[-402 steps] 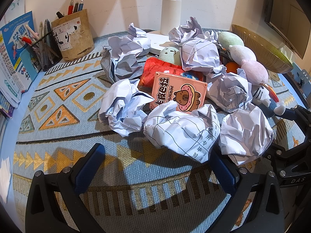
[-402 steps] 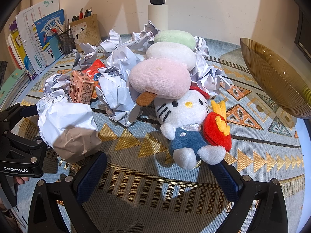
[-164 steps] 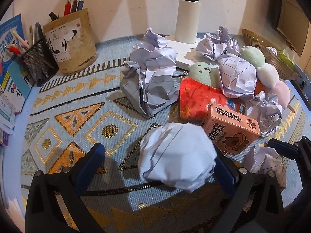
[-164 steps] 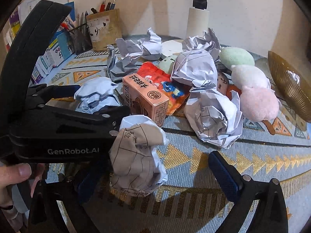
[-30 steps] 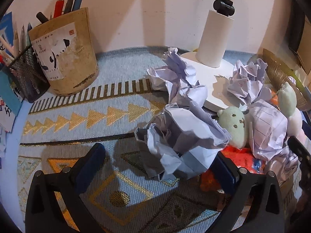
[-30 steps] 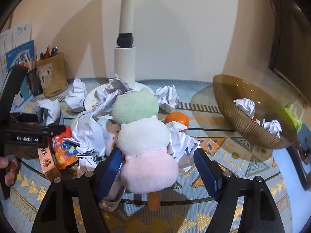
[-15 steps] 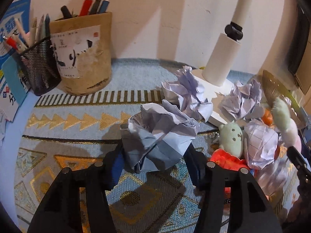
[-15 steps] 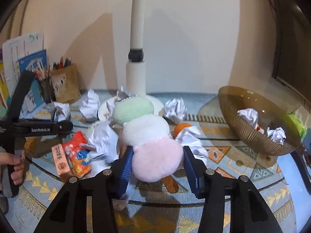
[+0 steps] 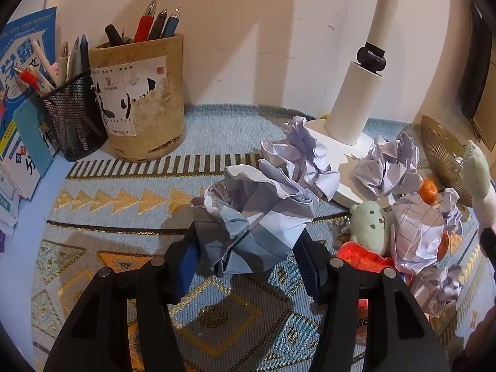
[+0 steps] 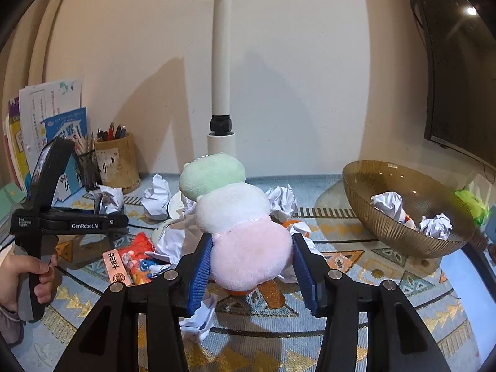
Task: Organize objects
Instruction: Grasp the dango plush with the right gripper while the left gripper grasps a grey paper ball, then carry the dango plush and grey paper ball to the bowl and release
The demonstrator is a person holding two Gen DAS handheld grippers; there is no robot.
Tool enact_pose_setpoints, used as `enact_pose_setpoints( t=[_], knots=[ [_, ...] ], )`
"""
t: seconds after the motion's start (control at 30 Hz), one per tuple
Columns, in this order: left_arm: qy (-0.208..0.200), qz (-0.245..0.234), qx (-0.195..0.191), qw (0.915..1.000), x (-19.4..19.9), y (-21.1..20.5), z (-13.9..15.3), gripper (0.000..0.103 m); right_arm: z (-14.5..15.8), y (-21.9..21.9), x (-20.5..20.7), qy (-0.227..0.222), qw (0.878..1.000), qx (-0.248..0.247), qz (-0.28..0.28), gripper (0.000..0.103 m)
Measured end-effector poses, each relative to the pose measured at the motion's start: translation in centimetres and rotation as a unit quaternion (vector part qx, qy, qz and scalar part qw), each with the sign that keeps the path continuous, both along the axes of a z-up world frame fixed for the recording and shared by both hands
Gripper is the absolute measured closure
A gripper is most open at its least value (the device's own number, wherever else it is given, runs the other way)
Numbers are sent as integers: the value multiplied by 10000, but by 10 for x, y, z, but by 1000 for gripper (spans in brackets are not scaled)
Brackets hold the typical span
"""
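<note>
My left gripper [image 9: 249, 262] is shut on a crumpled paper ball [image 9: 252, 220], held just above the patterned mat [image 9: 124, 204]. In the right wrist view my right gripper [image 10: 252, 271] is shut on the pink end of a three-ball plush toy [image 10: 235, 217] of green, white and pink, lifted over the clutter. The left gripper's body [image 10: 65, 223] shows at that view's left with a hand [image 10: 18, 279] on its grip. A brown ribbed bowl [image 10: 400, 235] at the right holds crumpled paper [image 10: 434, 224].
More paper balls [image 9: 387, 167], a green plush [image 9: 370, 226], an orange [image 9: 429, 187], a red snack bag [image 10: 136, 255] and a pink box [image 10: 114, 266] lie around a white lamp base [image 9: 350, 155]. A brown pen pot [image 9: 139, 108] and mesh pen cup [image 9: 71, 114] stand back left.
The left gripper closed on the paper ball and raised it slightly. The right gripper tightened on the plush toy and lifted it higher.
</note>
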State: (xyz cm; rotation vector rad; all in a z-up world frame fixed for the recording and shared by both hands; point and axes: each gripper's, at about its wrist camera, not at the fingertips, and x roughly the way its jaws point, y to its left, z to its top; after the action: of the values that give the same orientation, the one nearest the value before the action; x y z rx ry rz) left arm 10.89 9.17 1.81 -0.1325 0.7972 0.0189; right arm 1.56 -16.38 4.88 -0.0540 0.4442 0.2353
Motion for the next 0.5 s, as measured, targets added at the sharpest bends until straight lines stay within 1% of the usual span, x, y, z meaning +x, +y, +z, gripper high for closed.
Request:
enact_pose_setpoints(
  t=[0.13, 0.27, 0.4, 0.5],
  knots=[
    [32, 64, 13, 10000, 1, 2, -1, 48, 5, -5, -12, -318, 9992, 202, 162, 54],
    [-6, 112, 81, 9999, 0, 1, -1, 48, 9, -2, -24, -630, 9971, 194, 386, 54],
    [-161, 155, 171, 9996, -6, 0, 3, 48, 9, -1, -22, -563, 9974, 214, 388, 54],
    [-266, 171, 268, 9991, -9, -2, 6, 48, 7, -3, -17, -476, 9982, 238, 277, 54]
  ],
)
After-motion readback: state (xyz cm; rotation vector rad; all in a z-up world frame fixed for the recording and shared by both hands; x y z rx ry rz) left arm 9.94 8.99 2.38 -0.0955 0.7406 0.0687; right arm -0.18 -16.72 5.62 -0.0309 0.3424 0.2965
